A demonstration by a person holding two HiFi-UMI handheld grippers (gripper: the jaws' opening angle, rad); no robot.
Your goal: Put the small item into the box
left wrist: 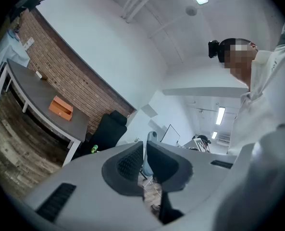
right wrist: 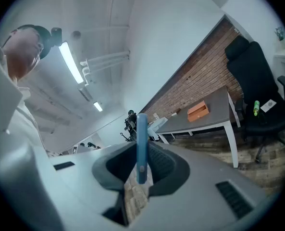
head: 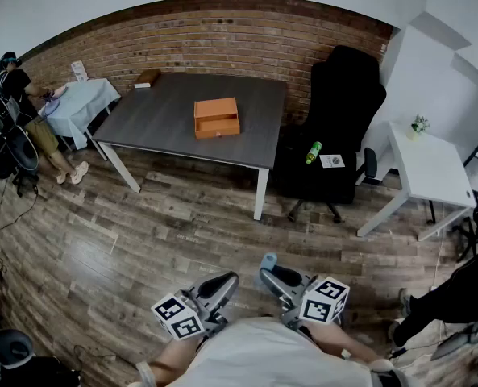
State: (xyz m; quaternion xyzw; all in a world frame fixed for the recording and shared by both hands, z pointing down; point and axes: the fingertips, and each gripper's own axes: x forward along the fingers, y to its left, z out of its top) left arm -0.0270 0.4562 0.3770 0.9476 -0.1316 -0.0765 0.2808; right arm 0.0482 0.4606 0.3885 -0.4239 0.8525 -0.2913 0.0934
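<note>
An orange box (head: pixel 217 118) with an open front drawer sits on the grey table (head: pixel 166 115), far ahead of me. It also shows small in the right gripper view as the orange box (right wrist: pixel 198 111) and in the left gripper view as the orange box (left wrist: pixel 60 108). My right gripper (head: pixel 269 271) is held level near my body, shut on a small flat blue item (right wrist: pixel 141 148) that stands upright between its pads. The left gripper (head: pixel 227 281) hangs beside it, jaws together with nothing between them (left wrist: pixel 145 150).
A black office chair (head: pixel 339 119) with a green bottle (head: pixel 313 152) on its seat stands right of the grey table. A white table (head: pixel 432 172) is further right. A person (head: pixel 21 95) stands at a cloth-covered table (head: pixel 81 103) far left. Wooden floor lies between me and the table.
</note>
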